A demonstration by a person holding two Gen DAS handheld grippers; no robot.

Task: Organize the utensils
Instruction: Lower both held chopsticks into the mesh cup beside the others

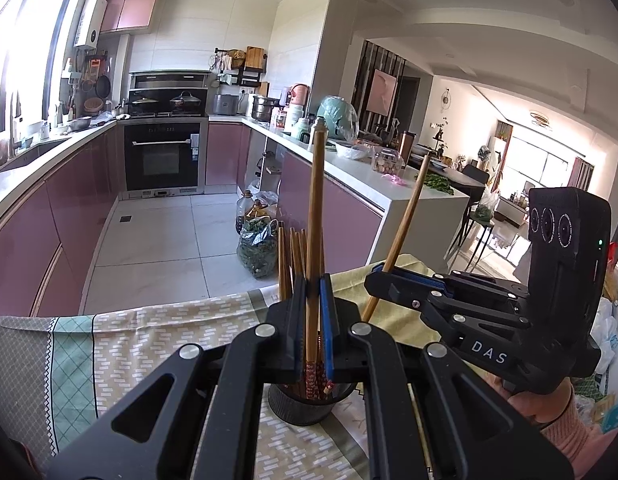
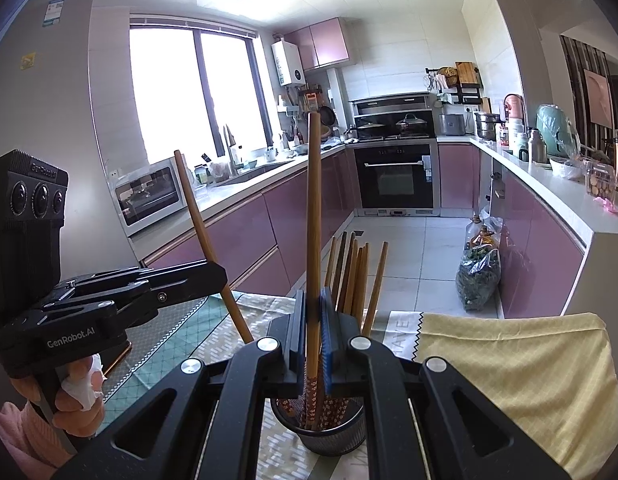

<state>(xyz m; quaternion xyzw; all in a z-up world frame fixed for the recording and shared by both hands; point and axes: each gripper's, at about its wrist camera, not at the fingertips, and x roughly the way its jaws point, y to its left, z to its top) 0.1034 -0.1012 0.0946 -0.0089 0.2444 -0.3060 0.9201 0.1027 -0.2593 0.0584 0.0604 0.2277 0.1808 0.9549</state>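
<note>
Clenching one upright chopstick (image 1: 313, 216) in each claw, left gripper (image 1: 311, 308) and right gripper (image 2: 311, 320), we hover directly over the holder (image 2: 333, 436) at lower centre, tips inside.

Crowded holder mouth, open cloth around it
Standing chopsticks (image 2: 355, 276) fill the mesh holder (image 2: 321, 436) from 12 to 2 o'clock; bare tablecloth (image 2: 521, 364) at 3 o'clock lies free for passage
</note>
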